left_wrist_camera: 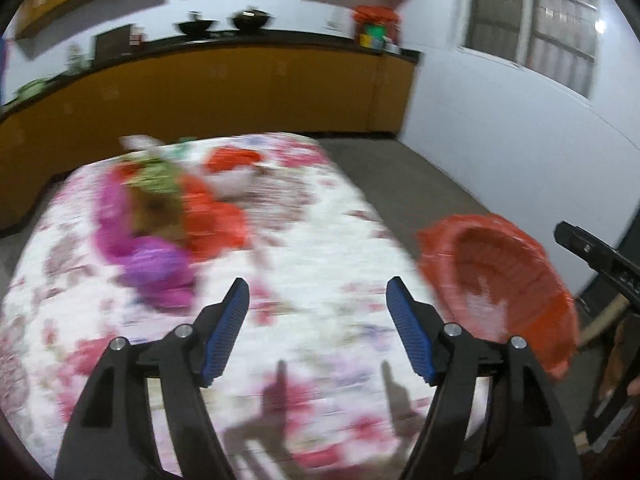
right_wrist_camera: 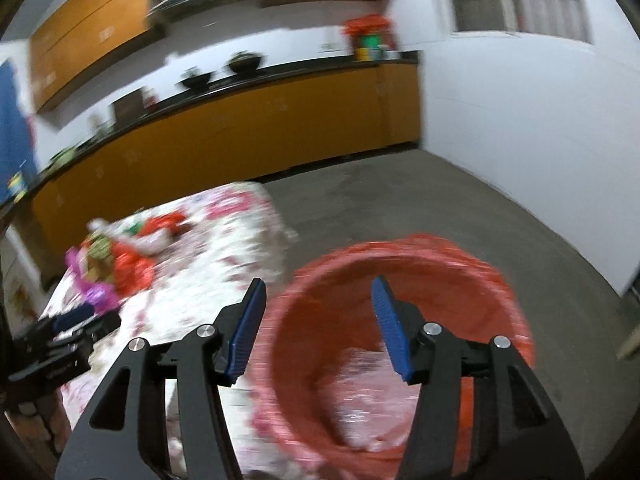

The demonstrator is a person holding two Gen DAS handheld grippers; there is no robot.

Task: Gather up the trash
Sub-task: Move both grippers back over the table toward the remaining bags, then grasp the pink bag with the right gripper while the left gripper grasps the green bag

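A bin lined with a red bag [right_wrist_camera: 400, 320] stands on the floor beside the table with the flowered cloth [right_wrist_camera: 212, 280]; pale wrappers lie in its bottom. My right gripper [right_wrist_camera: 318, 320] hangs open over the bin's mouth with nothing between its fingers. My left gripper [left_wrist_camera: 318, 320] is open over the flowered cloth [left_wrist_camera: 300, 280], empty. A blurred heap of trash lies at the table's far left: purple wrappers [left_wrist_camera: 156, 264], an orange bag [left_wrist_camera: 212, 220], green scraps [left_wrist_camera: 154, 174]. The bin [left_wrist_camera: 500, 288] shows at the right of the left wrist view.
Yellow cabinets under a dark counter [left_wrist_camera: 240, 84] run along the back wall, with black pans [left_wrist_camera: 224, 22] on top. Grey floor [right_wrist_camera: 420, 200] lies between table and white wall. The other gripper's black body [right_wrist_camera: 60, 344] shows at the left of the right wrist view.
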